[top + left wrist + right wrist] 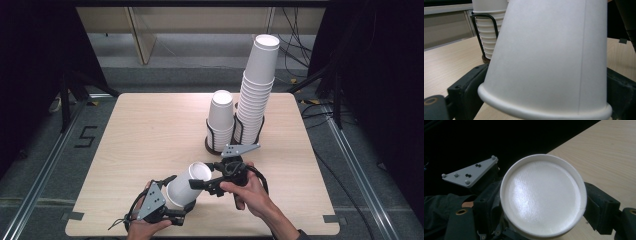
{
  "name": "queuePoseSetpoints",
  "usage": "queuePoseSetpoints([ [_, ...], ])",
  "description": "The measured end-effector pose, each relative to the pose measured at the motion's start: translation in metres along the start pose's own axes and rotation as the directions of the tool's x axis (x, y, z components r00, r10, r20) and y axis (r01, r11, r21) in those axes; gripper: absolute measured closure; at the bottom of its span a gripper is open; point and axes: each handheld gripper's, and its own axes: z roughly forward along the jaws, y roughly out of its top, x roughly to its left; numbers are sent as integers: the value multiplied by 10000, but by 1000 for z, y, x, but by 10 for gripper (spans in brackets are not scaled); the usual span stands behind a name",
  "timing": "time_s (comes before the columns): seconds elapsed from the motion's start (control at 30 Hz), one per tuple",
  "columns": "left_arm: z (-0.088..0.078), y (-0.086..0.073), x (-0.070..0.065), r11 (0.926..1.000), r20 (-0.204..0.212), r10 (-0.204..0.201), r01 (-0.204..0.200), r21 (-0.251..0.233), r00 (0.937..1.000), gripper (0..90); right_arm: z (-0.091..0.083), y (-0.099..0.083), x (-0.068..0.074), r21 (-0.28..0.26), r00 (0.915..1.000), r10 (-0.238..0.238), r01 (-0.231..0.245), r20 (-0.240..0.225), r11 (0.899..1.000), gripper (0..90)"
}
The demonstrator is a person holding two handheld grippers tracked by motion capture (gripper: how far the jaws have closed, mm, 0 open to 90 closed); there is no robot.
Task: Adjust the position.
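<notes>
Pale wooden table, left claw gripping tilted paper cup rim, right claw clasping its base, hands low.

A test room set up for filming — not a home or a kitchen.

A small square table of pale wood stands alone on a grey carpet floor, with black curtains hanging on both sides like walls. Silver metal rails run along the floor beside the table, and black cables lie loose on the floor at the back. A black number five is stuck on the floor in tape. On the table stand tall stacks of white paper cups in black wire holders — many cups, all the same. Behind it all is a light wooden board wall.
</notes>
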Motion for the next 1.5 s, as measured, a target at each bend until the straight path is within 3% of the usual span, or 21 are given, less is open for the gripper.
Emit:
queuePoseSetpoints([
  [0.27, -2, 1, 4, 9975, 203, 126, -139, 695, 9997, 108, 1, -2, -2, 437, 9999, -103, 103, -1, 9990, 240],
  [0.4, -2, 2, 3, 9918, 229, 550, -572, 1142, 9982, 110, -2, 1, -1, 858, 9982, -516, 490, 288, 9951, 195],
  [0.5, -2, 2, 3, 9845, 289, 736, -772, 1576, 9969, 110, -6, 5, 4, 1406, 9875, -1400, 1288, 724, 9816, 167],
  [0.57, -2, 1, 2, 9777, 471, 759, -836, 1927, 9960, 111, -8, 9, 10, 2185, 9674, -2434, 2232, 701, 9500, 164],
  [0.63, -1, 1, 3, 9652, 579, 1115, -1220, 2312, 9921, 111, -9, 10, 13, 2383, 9590, -2719, 2465, 798, 9394, 164],
  [0.67, -1, 1, 3, 9586, 648, 1265, -1388, 2485, 9898, 111, -9, 11, 17, 2889, 9375, -3360, 2981, 907, 9098, 164],
  [0.73, -1, 1, 2, 9509, 737, 1448, -1593, 2654, 9867, 111, -8, 10, 21, 3385, 9191, -3857, 3387, 805, 8779, 167],
  [0.8, -1, 1, 1, 9370, 886, 1847, -2026, 2846, 9788, 111, -6, 9, 24, 3655, 9177, -3920, 3437, 648, 8650, 171],
  [0.87, -1, 1, 0, 9245, 1028, 2086, -2304, 3037, 9726, 112, -2, 7, 27, 4023, 9007, -4303, 3728, 596, 8362, 171],
  [0.97, -2, 2, -1, 9019, 1236, 2560, -2829, 3263, 9587, 112, 6, 3, 33, 4774, 8674, -4950, 4142, 510, 7750, 174],
  [1.03, -1, 2, -3, 9038, 1286, 2565, -2849, 3195, 9580, 112, 10, 2, 35, 4988, 8545, -5163, 4240, 561, 7559, 178],
  [1.1, -2, 3, -5, 8876, 1476, 2777, -3123, 3386, 9493, 112, 12, 0, 36, 5068, 8495, -5250, 4307, 516, 7467, 180],
  [1.13, -1, 2, -7, 8897, 1474, 2767, -3111, 3341, 9496, 112, 15, -2, 38, 5329, 8378, -5454, 4510, 236, 7160, 193],
  [1.17, -1, 3, -8, 8789, 1529, 2915, -3275, 3467, 9443, 112, 15, -2, 38, 5329, 8378, -5454, 4510, 236, 7160, 193],
  [1.2, -1, 3, -9, 8719, 1593, 3081, -3454, 3471, 9379, 112, 19, -4, 41, 5624, 8285, -5596, 4537, 195, 6913, 188],
  [1.27, 0, 4, -9, 8641, 1733, 3222, -3639, 3477, 9307, 113, 22, -7, 42, 5795, 8197, -5726, 4599, 144, 6728, 188],
  [1.3, -1, 5, -11, 8682, 1804, 3127, -3576, 3439, 9326, 113, 24, -7, 42, 5882, 8092, -5875, 4801, -104, 6508, 186],
  [1.33, -1, 5, -13, 8726, 1792, 3138, -3576, 3328, 9324, 113, 24, -7, 42, 5882, 8092, -5875, 4801, -104, 6508, 186],
  [1.37, -1, 6, -13, 8637, 1843, 3307, -3755, 3361, 9256, 113, 27, -8, 42, 6027, 8003, -5989, 4921, -293, 6281, 196],
  [1.4, -3, 8, -14, 8498, 1999, 3460, -3965, 3474, 9167, 113, 28, -8, 43, 6092, 7998, -5991, 4939, -383, 6204, 196],
  [1.5, -5, 12, -14, 8400, 2174, 3656, -4214, 3417, 9050, 113, 30, -10, 45, 6251, 7962, -6024, 4986, -564, 6005, 203],
])
